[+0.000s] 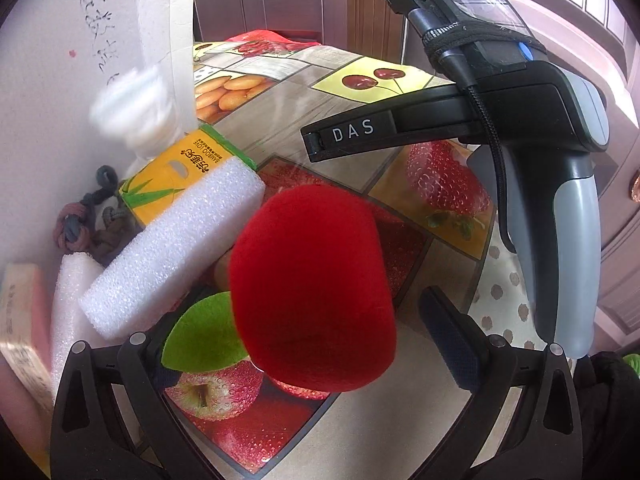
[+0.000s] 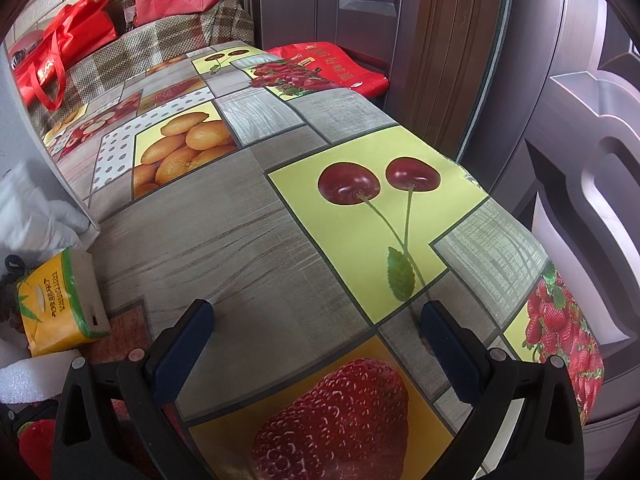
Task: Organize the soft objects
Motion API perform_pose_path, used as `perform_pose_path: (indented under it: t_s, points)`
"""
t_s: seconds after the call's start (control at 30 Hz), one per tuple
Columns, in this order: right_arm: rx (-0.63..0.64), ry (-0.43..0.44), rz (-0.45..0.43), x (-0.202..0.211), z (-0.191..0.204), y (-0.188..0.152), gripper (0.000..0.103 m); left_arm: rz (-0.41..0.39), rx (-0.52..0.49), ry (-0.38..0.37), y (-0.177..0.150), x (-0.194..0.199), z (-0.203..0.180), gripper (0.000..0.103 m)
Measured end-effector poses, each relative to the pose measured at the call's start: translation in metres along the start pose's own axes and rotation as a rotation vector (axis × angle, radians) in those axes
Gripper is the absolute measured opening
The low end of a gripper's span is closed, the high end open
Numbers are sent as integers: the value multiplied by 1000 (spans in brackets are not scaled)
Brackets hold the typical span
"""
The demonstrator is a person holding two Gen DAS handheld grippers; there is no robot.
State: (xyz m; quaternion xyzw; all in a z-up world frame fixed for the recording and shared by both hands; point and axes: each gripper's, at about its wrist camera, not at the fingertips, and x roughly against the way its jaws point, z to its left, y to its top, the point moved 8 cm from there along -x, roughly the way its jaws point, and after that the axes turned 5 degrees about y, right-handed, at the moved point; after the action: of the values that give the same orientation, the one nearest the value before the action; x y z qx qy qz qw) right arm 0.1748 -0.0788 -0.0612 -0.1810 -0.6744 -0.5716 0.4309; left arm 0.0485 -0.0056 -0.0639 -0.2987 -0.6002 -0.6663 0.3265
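Note:
A red plush apple (image 1: pixel 312 288) with a green felt leaf (image 1: pixel 200 332) hangs between the wide-apart fingers of my left gripper (image 1: pixel 308 332); the right finger (image 1: pixel 456 340) stands clear of it and the left pad is hidden behind the leaf. A white foam block (image 1: pixel 172 252) leans on a yellow tissue pack (image 1: pixel 180 168), with a second foam piece (image 1: pixel 72 300), a knotted rope toy (image 1: pixel 88 220) and white cloth (image 1: pixel 136 100) by the wall. My right gripper (image 2: pixel 316 340) is open and empty over the fruit-print tablecloth (image 2: pixel 256 248). The tissue pack (image 2: pixel 60 300) shows at its left.
The right hand-held gripper body (image 1: pixel 520 128) crosses the upper right of the left wrist view. A pink box (image 1: pixel 20 320) lies at far left. Red bags (image 2: pixel 60 52) and a plaid cushion (image 2: pixel 168 40) sit beyond the table's far end. Dark wooden doors (image 2: pixel 560 120) stand to the right.

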Motion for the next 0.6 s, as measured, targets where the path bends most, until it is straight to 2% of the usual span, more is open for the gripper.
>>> perform_pose_path:
  t_s: [0.6]
  points:
    - [0,0,0,-1,0,0,103,0,0,0,0,0,0,102]
